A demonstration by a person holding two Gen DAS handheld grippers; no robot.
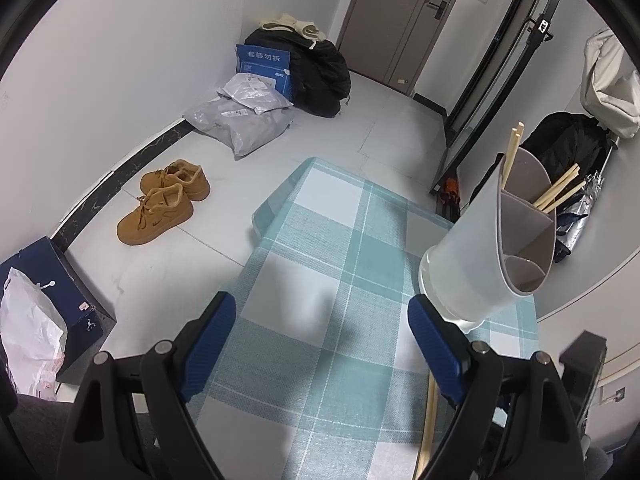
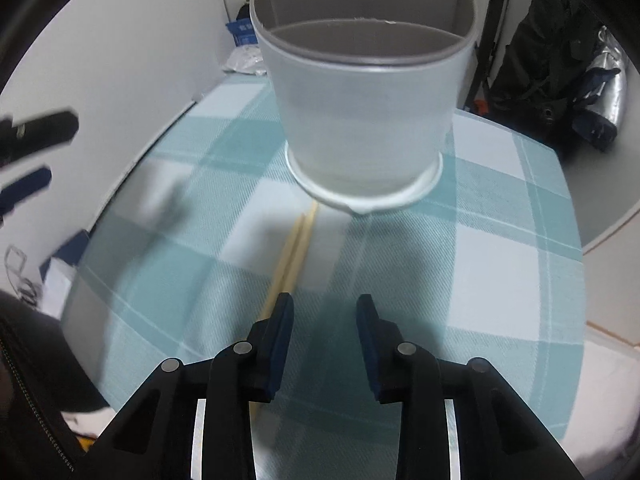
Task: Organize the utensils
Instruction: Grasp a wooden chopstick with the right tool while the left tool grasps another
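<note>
Chopsticks (image 2: 294, 248) lay under the right claw (image 2: 325, 312)'s left finger, outside its half-closed, empty jaws; closing there risked missing them. The left claw (image 1: 320, 332) stood released.

utensil holder (image 2: 362, 120) blocking ahead, tablecloth (image 2: 500, 272) open rightward

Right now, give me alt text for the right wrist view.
The right claw hangs open just above a pair of chopsticks lying on the checked tablecloth, nothing between its pads. Behind stands a grey divided utensil holder with more chopsticks inside.
</note>
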